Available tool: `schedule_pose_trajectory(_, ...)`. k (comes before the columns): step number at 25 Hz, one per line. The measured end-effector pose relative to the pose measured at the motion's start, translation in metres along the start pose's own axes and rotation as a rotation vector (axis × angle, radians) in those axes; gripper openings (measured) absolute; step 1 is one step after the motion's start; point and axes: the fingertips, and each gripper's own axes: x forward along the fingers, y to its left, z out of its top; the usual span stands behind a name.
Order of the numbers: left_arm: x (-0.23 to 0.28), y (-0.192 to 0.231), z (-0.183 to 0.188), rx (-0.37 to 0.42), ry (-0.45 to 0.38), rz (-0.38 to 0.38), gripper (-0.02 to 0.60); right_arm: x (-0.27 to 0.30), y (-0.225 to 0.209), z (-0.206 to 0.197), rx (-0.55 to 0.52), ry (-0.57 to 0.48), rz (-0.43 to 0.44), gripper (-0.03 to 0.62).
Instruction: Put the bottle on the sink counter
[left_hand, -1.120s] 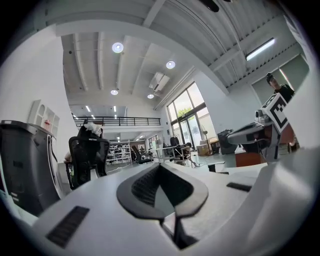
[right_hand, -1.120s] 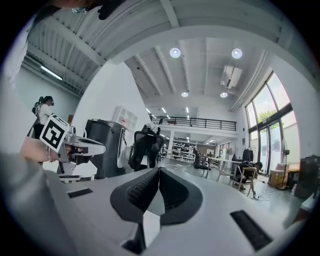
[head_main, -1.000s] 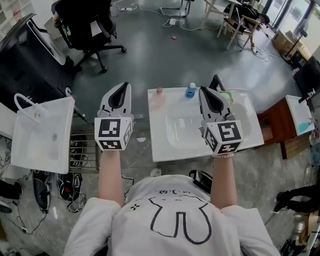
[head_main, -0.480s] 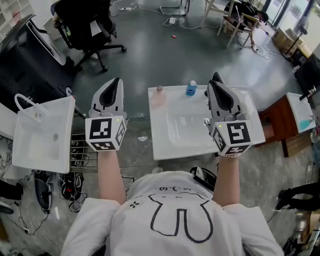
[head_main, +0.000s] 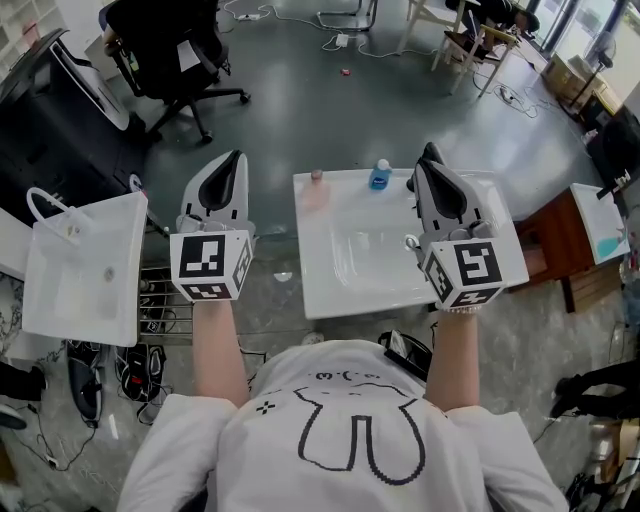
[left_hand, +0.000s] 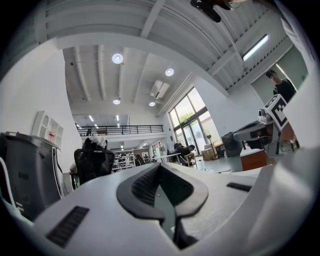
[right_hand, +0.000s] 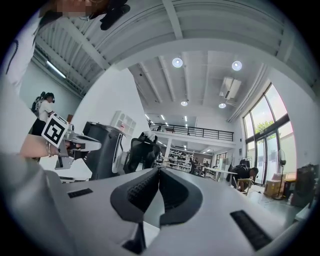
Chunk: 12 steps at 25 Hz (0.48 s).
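Head view: both arms reach forward, left gripper (head_main: 236, 157) and right gripper (head_main: 430, 152) level, jaws clenched empty.

No words, numbers or brand names can be read anywhere. Only coded black-and-white square markers are carried on the cubes of the left gripper (head_main: 237, 158) and the right gripper (head_main: 430, 152). The label on the blue bottle (head_main: 380, 178) is too small to be made out.

Bright, even light from round ceiling lamps (left_hand: 117, 58) and tall glass windows (right_hand: 272, 130); both gripper views bulge, black-cornered; head view sharp.
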Motion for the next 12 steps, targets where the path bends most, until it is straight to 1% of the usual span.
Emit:
schedule_pose_trajectory(6,-0.0017,0.0014,-0.0017,0.008,0.003,0.018,0.009,-0.0030,0.0016,-0.0008,-0.006,0.001,0.001,0.029)
schedule_pose_trajectory(12,-0.0012,0.0017,-0.0048,0.038,0.022,0.036,0.009,-0.0043,0.0044,-0.0005,-0.015,0.004,0.002,0.029)
